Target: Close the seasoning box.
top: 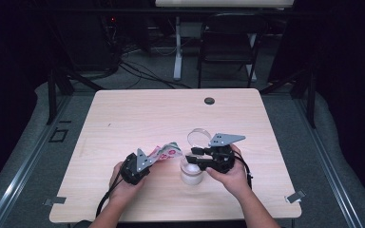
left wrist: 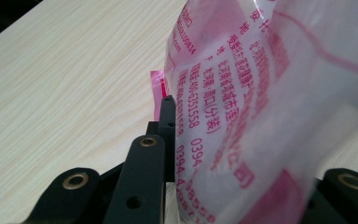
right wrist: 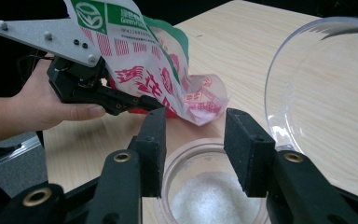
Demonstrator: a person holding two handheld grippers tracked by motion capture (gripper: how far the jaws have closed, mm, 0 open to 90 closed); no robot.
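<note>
A pink, green and white printed bag (top: pixel 167 153) is clamped in my left gripper (top: pixel 155 159), which is shut on its lower end; the bag's open mouth tilts toward a clear jar (top: pixel 191 174). In the left gripper view the bag (left wrist: pixel 261 116) covers the right jaw, and the left finger (left wrist: pixel 167 126) presses against it. In the right gripper view the bag (right wrist: pixel 158 70) hangs over the jar (right wrist: pixel 186 154), which holds white granules (right wrist: pixel 209 200). My right gripper (right wrist: pixel 193 144) stands open just above the jar's near rim. A clear round lid (right wrist: pixel 317 93) is beside it.
The clear lid (top: pixel 197 137) sits just behind the jar. A black grommet (top: pixel 209 100) is set in the wooden table (top: pixel 138 114) near its far edge. A folding chair (top: pixel 228 42) stands on the floor beyond the table.
</note>
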